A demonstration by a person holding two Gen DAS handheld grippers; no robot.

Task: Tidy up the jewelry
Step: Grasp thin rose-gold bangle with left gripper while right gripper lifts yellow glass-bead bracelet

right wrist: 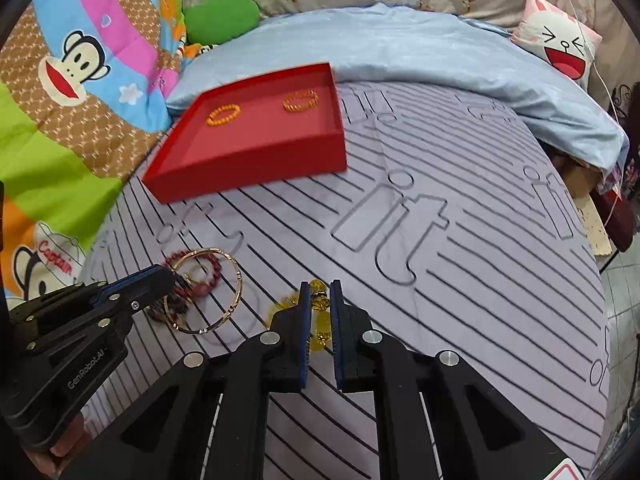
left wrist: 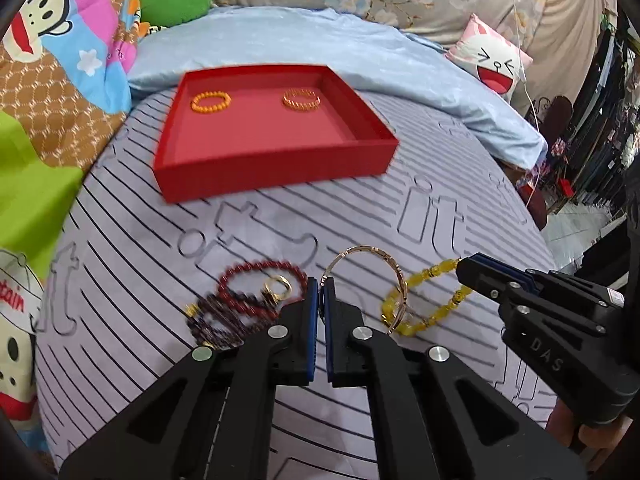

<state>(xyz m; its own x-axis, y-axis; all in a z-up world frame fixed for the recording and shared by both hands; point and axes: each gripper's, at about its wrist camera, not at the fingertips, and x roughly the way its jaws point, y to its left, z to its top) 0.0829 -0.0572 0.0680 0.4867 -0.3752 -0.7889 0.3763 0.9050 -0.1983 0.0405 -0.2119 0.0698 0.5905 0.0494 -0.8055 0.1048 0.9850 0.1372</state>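
While the left gripper (left wrist: pixel 322 280) pinches the thin gold bangle (left wrist: pixel 376 264) at its rim, the ring stands up off the striped bed sheet (left wrist: pixel 280 216), tilted. Its jaws are squeezed nearly together with the bangle's edge between the tips. From the right wrist view, that same bangle (right wrist: pixel 224 264) hangs from the left gripper (right wrist: pixel 170 276), with its far side over the dark red bead bracelet (right wrist: pixel 200 276).

At the right, the right gripper (right wrist: pixel 320 286) has its jaws close around a string of yellow beads (right wrist: pixel 320 300). The beads sit between the two blue pads, and they seem to be held, with the rest of the yellow beads trailing down to the sheet. In the left wrist view, the yellow beads (left wrist: pixel 424 300) loop on the sheet and run up into the right gripper (left wrist: pixel 460 266).

Just left of the left gripper lie the dark red bead bracelet (left wrist: pixel 256 280) and a small gold ring (left wrist: pixel 278 286).

Farther away sits a red tray (left wrist: pixel 280 168). Inside it are an orange bead bracelet (left wrist: pixel 211 101) on the left and a gold chain bracelet (left wrist: pixel 302 99) on the right, well apart.
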